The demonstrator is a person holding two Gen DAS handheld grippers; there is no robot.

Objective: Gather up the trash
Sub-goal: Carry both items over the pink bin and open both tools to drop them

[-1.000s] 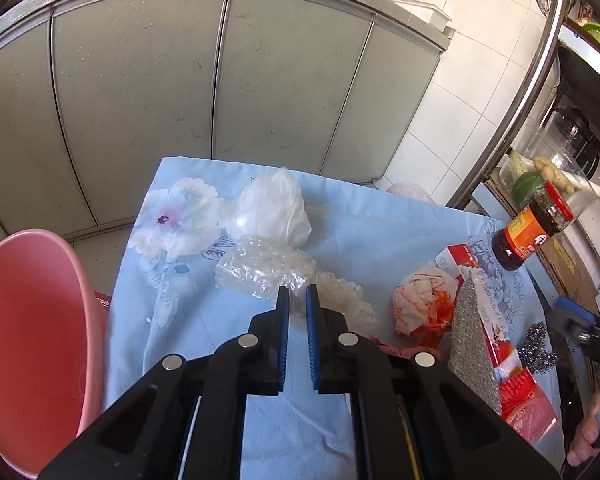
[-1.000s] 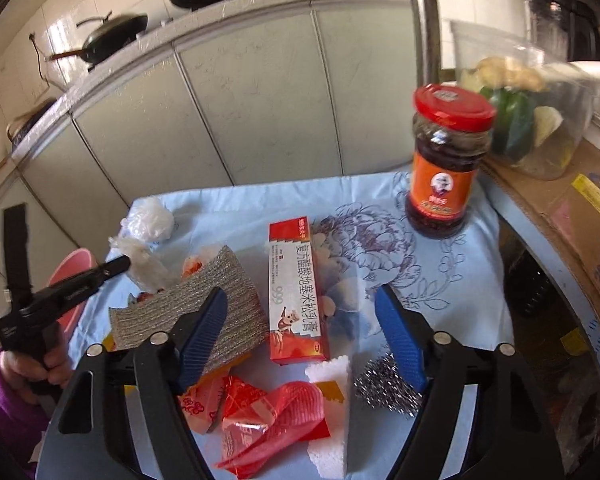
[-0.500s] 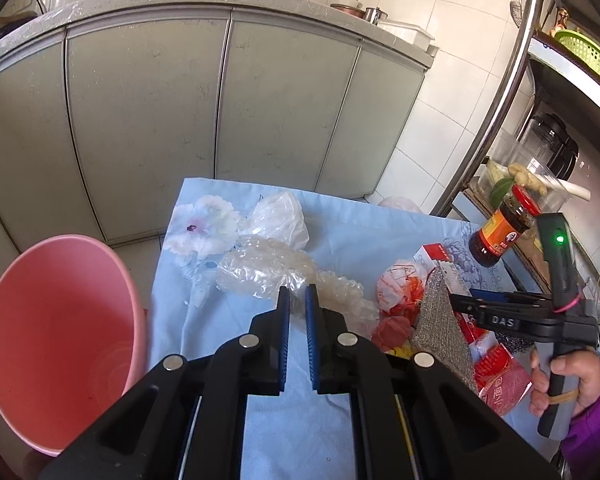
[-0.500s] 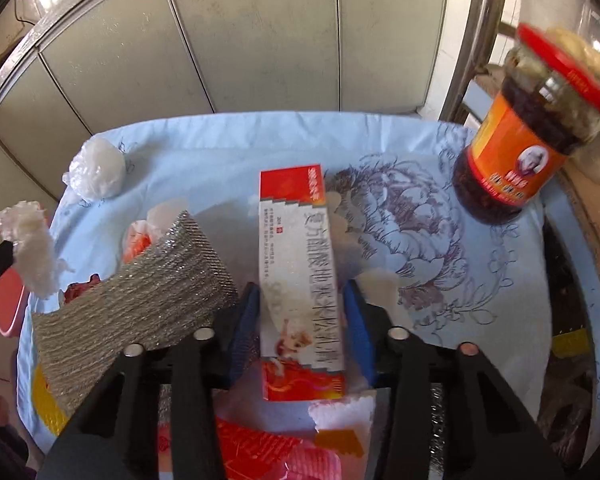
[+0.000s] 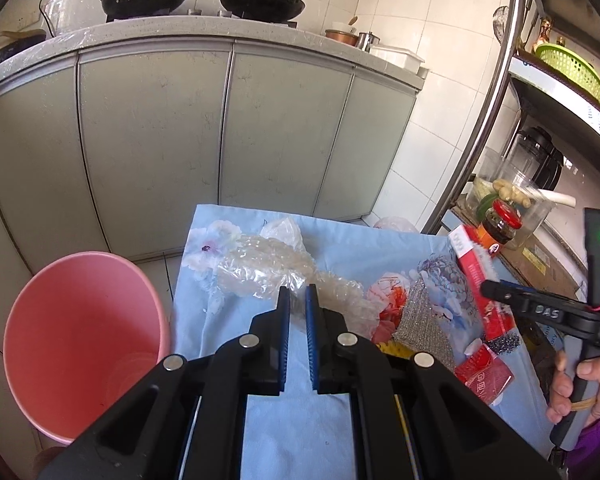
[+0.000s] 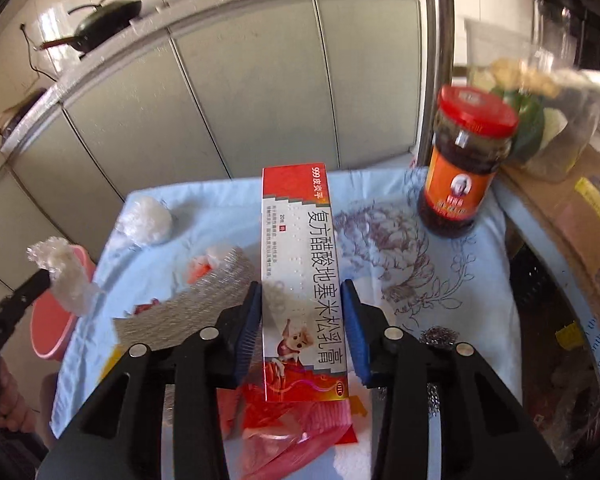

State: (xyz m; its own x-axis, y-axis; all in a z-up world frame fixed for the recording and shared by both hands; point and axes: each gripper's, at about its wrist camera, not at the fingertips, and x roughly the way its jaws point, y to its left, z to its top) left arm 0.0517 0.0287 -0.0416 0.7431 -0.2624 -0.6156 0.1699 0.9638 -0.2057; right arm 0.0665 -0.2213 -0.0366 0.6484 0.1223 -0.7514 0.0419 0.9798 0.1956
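Both hands aloft: right gripper (image 6: 302, 328) fingers clamp carton (image 6: 298, 276), tilted downward.

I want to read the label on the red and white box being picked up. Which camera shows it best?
The right wrist view: the red and white box fills the centre, printed face up, gripped between the right gripper's jaws. The left wrist view shows it only small and edge-on at the far right, lifted off the table.

The bubble wrap (image 5: 268, 270) looked clear, crinkled and shiny. A printed cotton-like tablecloth (image 5: 380, 248) lay matt. The medicine box (image 6: 300, 264) was glossy cardboard. The bucket (image 5: 80, 344) was smooth pink plastic; the sauce jar (image 6: 464, 168) was glass with a ribbed red lid.
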